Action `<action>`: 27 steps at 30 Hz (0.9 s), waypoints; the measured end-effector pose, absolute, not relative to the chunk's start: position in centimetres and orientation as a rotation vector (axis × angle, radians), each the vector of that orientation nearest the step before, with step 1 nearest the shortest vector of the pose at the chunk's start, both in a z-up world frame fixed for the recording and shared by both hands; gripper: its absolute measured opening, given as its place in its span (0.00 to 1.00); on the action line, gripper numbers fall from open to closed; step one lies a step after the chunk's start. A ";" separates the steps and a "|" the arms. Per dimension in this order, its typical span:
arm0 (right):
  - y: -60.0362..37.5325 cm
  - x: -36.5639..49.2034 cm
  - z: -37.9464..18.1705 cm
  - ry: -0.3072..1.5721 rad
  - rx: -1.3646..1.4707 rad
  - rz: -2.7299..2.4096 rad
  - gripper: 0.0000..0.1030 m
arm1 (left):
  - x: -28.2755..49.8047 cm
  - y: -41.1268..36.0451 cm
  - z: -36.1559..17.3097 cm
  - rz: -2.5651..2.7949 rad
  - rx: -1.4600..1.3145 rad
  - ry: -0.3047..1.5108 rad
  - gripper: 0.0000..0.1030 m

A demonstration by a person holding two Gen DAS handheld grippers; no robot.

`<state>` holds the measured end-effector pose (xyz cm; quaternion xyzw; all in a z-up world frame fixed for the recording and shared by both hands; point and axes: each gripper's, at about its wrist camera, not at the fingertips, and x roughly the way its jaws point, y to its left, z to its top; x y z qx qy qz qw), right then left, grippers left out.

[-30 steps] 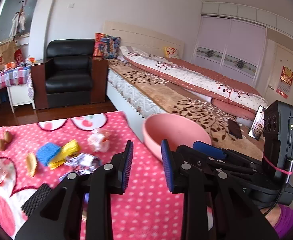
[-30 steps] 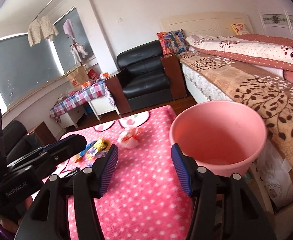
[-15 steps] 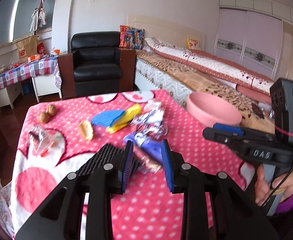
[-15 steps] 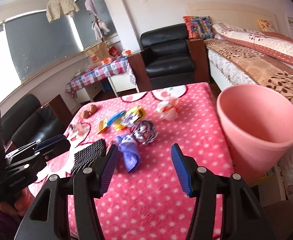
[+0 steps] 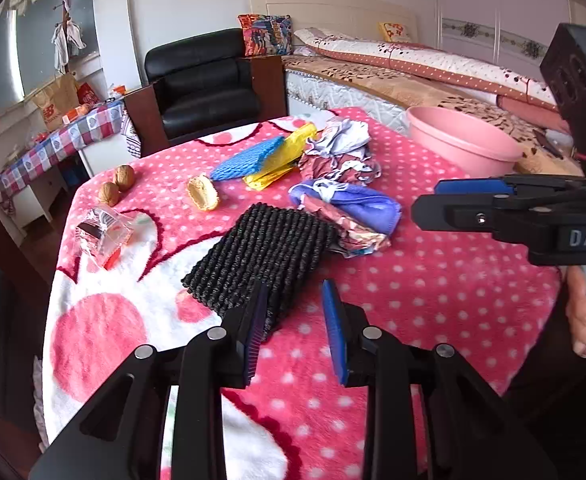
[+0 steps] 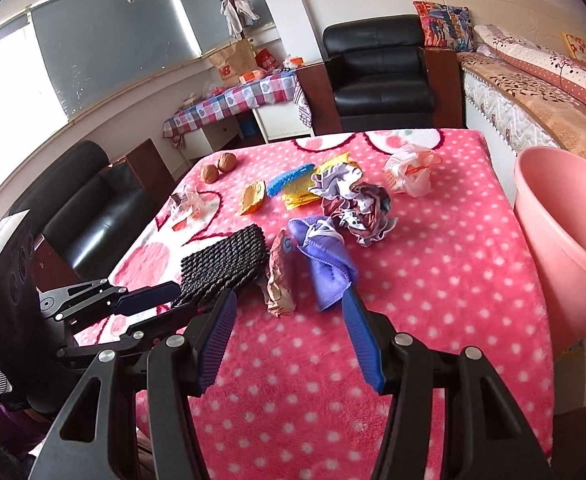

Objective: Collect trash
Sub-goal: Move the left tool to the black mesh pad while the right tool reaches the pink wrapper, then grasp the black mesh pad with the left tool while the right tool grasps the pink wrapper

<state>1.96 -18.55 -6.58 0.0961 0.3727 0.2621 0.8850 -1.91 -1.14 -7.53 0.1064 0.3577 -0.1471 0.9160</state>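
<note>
A pink-dotted table holds trash: a crumpled paper ball, a brown wrapper, a clear packet, a yellow wrapper and a tied plastic bag. A pink bin stands at the table's right edge, also in the left wrist view. My left gripper is open and empty, just short of a black mat. My right gripper is open and empty, just short of a purple cloth.
Two walnuts, a shell piece and a blue sponge also lie on the table. A bed is beyond the bin, a black armchair behind the table, a black sofa to the left.
Both grippers have pulled back and turned left from the bin toward the table's middle, so the trash pile now sits ahead of them. Both stay open and empty.
</note>
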 end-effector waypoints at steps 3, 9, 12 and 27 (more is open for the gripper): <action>-18.2 2.2 -6.8 0.792 0.191 0.550 0.53 | -1.3 -1.3 -7.9 -0.279 0.246 0.744 0.28; -17.2 2.7 -7.3 0.818 0.171 0.578 0.52 | -0.4 -0.6 -8.8 -0.240 0.236 0.768 0.28; -16.5 3.2 -7.5 0.832 0.160 0.593 0.45 | -0.2 0.2 -8.9 -0.242 0.192 0.774 0.11; -13.5 6.4 -8.8 0.922 0.114 0.600 0.30 | -1.3 2.7 -5.8 -0.291 -0.021 0.710 0.07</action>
